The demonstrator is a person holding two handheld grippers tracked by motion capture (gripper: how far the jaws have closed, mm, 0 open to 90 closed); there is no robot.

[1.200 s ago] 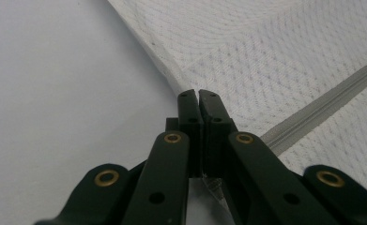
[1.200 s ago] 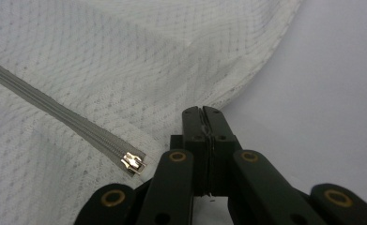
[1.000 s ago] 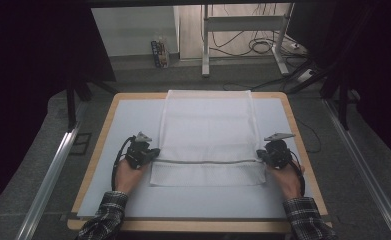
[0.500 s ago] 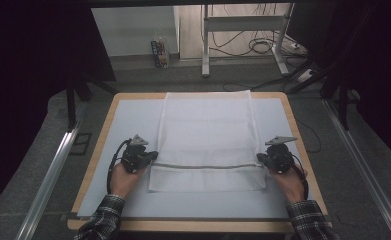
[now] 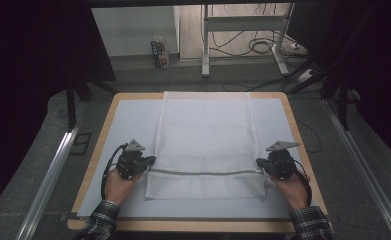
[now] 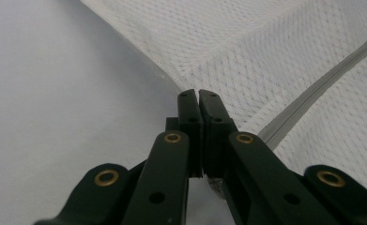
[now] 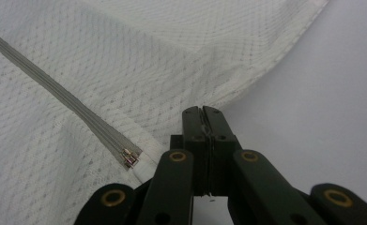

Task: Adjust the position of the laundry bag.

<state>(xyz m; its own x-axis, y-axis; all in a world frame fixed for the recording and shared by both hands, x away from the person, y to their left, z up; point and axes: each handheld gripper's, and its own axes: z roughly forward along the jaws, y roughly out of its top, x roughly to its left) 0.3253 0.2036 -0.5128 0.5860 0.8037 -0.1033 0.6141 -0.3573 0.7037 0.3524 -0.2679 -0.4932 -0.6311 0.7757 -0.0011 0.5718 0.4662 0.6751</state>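
Left gripper (image 5: 149, 161): jaws clamped on the left edge of the white mesh bag (image 5: 205, 135), beside the grey zipper (image 5: 203, 172).
Right gripper (image 5: 259, 163): jaws pinched on the bag's right edge, close to the zipper's metal end (image 7: 131, 158).
Mesh bag: lies along the middle of the worktop (image 5: 128, 120), running from its far edge toward the near edge.
Zipper: spans the bag between the two grippers, nearer the worktop's near edge.
Hands: left hand (image 5: 117, 184) and right hand (image 5: 292, 187) at the near corners, in plaid sleeves.
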